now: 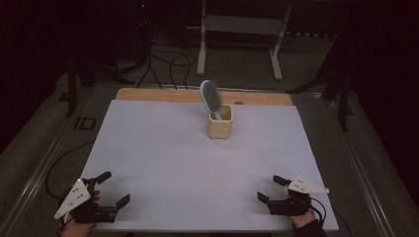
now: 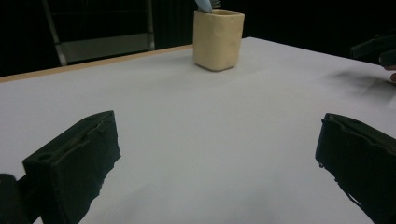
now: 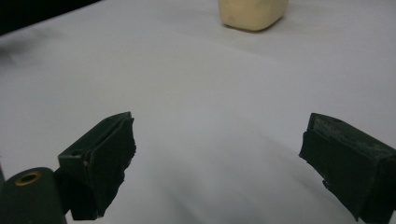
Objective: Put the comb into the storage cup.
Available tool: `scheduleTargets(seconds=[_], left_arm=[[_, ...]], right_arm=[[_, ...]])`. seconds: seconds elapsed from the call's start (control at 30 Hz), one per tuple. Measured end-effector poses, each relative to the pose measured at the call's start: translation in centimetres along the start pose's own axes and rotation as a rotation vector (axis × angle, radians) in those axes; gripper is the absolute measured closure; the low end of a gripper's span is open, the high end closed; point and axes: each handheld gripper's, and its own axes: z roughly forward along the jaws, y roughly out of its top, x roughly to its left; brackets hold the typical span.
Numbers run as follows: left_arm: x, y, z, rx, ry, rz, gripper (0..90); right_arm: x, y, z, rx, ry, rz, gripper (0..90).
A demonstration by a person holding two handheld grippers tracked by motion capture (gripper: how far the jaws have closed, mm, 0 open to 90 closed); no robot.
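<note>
A cream, square-sided cup [image 1: 220, 126] with rounded corners stands upright on the white sheet [image 1: 163, 153], toward its far edge and near the middle of its width. A hairbrush [image 1: 210, 97] stands in it handle down, leaning left, its oval head clear above the rim. The brush frame looks pale blue with a dark bristle pad, though the dim light makes colour uncertain.

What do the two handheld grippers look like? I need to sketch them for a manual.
Left gripper and right gripper match: black bodies, two blocky black jaws, each topped by a light grey three-cornered plate with small dark dots. A dark cable trails from each.
</note>
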Motion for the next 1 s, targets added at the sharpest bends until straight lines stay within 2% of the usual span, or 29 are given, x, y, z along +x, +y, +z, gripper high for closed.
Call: scheduleTargets(seconds=[0.07, 0.13, 0.27, 0.67, 1.0], left_arm=[[0.0, 0.0, 0.0, 0.000, -0.001, -0.001, 0.0], [0.0, 0.0, 0.0, 0.002, -0.002, 0.001, 0.0], [0.0, -0.1, 0.1, 0.003, -0.003, 0.001, 0.0], [-0.1, -0.1, 0.0, 0.005, 0.001, 0.006, 0.0], [-0.1, -0.1, -0.1, 0.006, 0.004, 0.010, 0.0]], right_arm=[[0.0, 0.1, 0.1, -0.004, -0.003, -0.010, 9.2], [0.0, 0.2, 0.4, 0.000, 0.020, -0.013, 9.7], [0.2, 0.4, 1.1, 0.007, 0.028, -0.046, 9.5], [0.4, 0.5, 1.8, 0.015, 0.035, -0.061, 9.4], [0.6, 0.7, 1.6, 0.016, 0.029, -0.072, 9.4]])
